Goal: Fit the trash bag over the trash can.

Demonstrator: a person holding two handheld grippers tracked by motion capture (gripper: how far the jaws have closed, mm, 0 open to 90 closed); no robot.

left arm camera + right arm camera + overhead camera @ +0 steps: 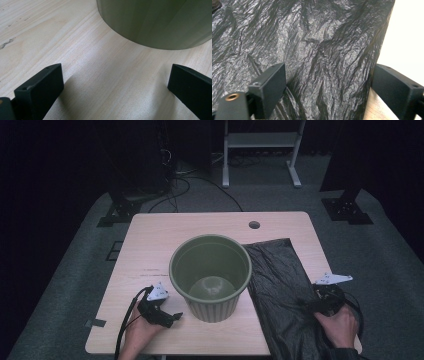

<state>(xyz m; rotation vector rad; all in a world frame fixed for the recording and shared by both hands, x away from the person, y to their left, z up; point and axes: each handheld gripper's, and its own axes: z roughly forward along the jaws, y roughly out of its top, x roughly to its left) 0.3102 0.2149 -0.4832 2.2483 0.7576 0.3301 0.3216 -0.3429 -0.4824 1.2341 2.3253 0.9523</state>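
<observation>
An olive green ribbed bin (pixel 210 276) stands upright and empty in the middle of the wooden table (pixel 165 232). A crumpled black plastic bag (pixel 280 285) lies flat to its right, reaching the table's front edge. My left gripper (pixel 176 316) rests low on the table just left of the bin's base (pixel 155 22), jaws wide apart with bare wood (pixel 112 82) between them. My right gripper (pixel 306 304) hovers over the bag's right part, open; the bag's wrinkled sheet (pixel 317 57) lies under and between its fingers (pixel 270 82), not pinched.
A round cable hole (pixel 254 225) sits near the table's far edge. Beyond the table are a white stand (pixel 260 150), dark equipment bases (pixel 347 207) and cables on grey carpet. A small dark tab (pixel 95 323) sticks out at the table's front left corner.
</observation>
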